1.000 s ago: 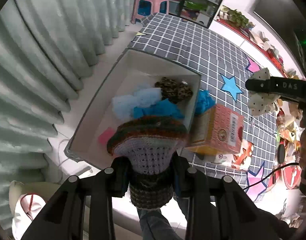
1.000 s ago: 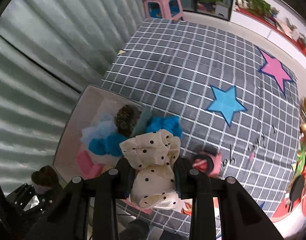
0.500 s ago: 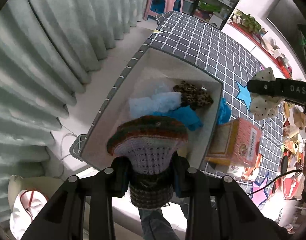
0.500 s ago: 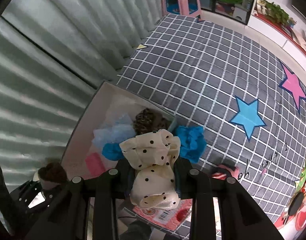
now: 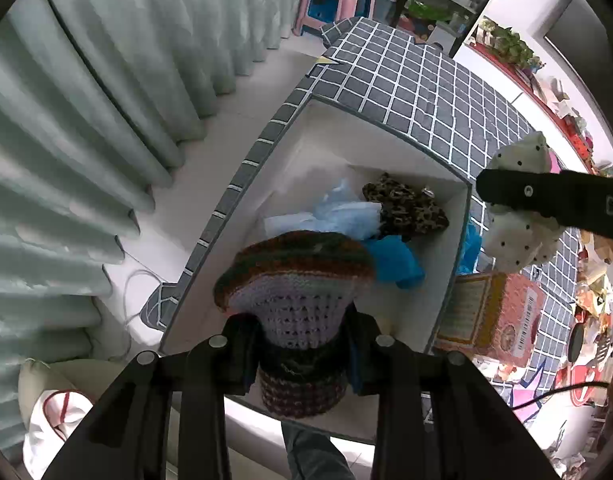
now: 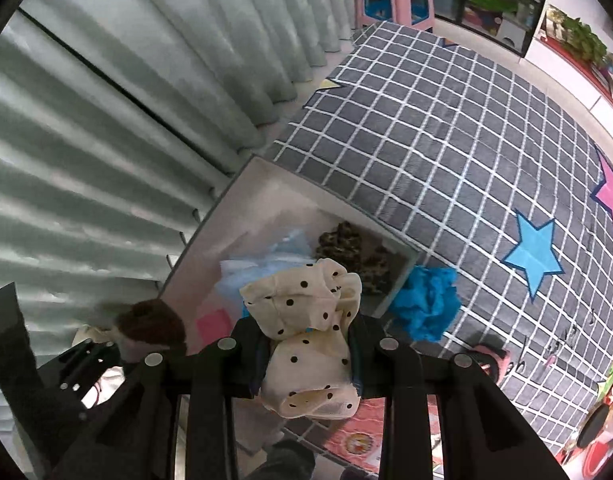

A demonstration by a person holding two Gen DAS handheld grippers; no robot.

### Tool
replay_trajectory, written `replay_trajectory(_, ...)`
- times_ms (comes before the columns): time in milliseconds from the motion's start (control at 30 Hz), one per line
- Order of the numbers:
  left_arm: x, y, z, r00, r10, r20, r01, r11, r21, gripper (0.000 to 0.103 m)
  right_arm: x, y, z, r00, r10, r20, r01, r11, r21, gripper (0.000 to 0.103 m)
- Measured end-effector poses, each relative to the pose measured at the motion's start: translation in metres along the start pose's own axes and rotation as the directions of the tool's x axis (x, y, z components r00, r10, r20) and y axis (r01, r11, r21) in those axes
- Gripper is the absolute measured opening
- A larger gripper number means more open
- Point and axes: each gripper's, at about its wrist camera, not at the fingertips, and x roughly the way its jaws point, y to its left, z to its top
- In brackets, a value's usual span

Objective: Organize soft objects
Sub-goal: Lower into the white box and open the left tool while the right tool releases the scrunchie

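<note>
Left wrist view: my left gripper [image 5: 298,344] clamps a striped crocheted hat [image 5: 294,276] above the white box [image 5: 458,236], which has slid further under me. No lettering reads clearly. My right gripper [image 6: 308,354] pinches a cream polka-dot cloth [image 6: 306,320], now nearer the box.

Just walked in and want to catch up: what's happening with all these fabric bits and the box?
A person is sorting soft items into a white box on a grid-patterned mat. The left gripper is clamped on a striped knitted piece above the box. The right gripper is clamped on a cream polka-dot cloth near the box's edge. A leopard-print piece and light blue fabric already lie inside; a bright blue cloth lies outside on the mat.
</note>
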Motion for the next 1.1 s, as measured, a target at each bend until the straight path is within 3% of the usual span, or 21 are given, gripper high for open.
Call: replay_trajectory(1100,0.042,0.014,-0.003,0.996,0.012,-0.093,-0.014,1.000,-0.024,0.037,0.054,0.026,-0.017,0.990,0.042,-0.132,-0.041,0.999,0.005,0.033)
